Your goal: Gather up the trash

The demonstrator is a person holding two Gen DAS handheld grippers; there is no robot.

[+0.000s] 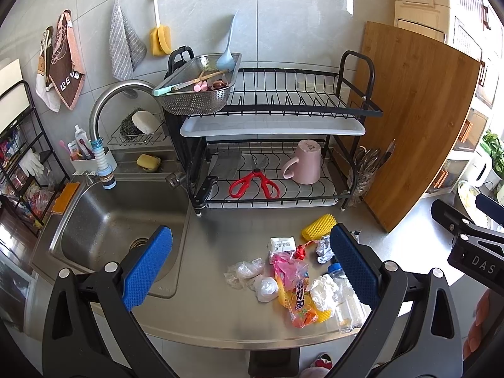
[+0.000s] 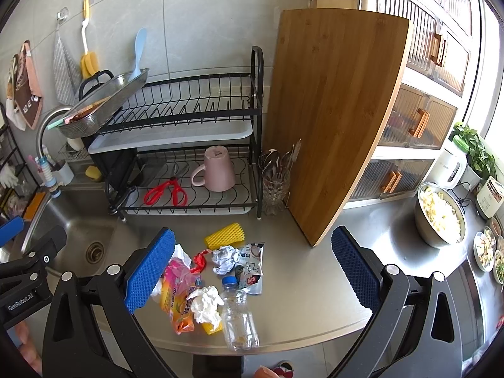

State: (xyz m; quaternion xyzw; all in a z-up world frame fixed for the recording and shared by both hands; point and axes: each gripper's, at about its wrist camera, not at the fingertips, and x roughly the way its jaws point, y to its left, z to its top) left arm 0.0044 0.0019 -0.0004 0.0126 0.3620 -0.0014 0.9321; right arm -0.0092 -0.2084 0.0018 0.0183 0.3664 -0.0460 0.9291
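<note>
I see the trash as a loose heap near the front edge of the stainless steel counter (image 2: 315, 283): a clear crushed plastic bottle with a blue cap (image 2: 238, 315) lying on its side, a crumpled white tissue (image 2: 206, 304) touching it, an orange and pink snack wrapper (image 2: 178, 302), a ball of crumpled silver foil (image 2: 224, 259), a torn grey printed pouch (image 2: 251, 264), a red ribbon scrap (image 2: 199, 261) and a yellow foam fruit net (image 2: 225, 235) at the back. My left gripper (image 1: 250, 266) is spread wide above the heap and holds nothing; my right gripper (image 2: 253, 266) is spread just as wide over the same heap, also empty. Only the left wrist view gives me a small white carton (image 1: 282, 245) and the clear crumpled bags (image 1: 249, 272) on the sink side of the heap; only the right wrist view shows the steel bowl of chopped food (image 2: 439, 215) far off to the right. Behind the heap stands the black two-tier dish rack (image 2: 189, 145) holding red scissors (image 2: 165, 192) and an upturned pink mug (image 2: 217, 170), with a tall wooden cutting board (image 2: 334, 119) leaning just beside it, and the steel sink (image 1: 110, 230) lies to the left
</note>
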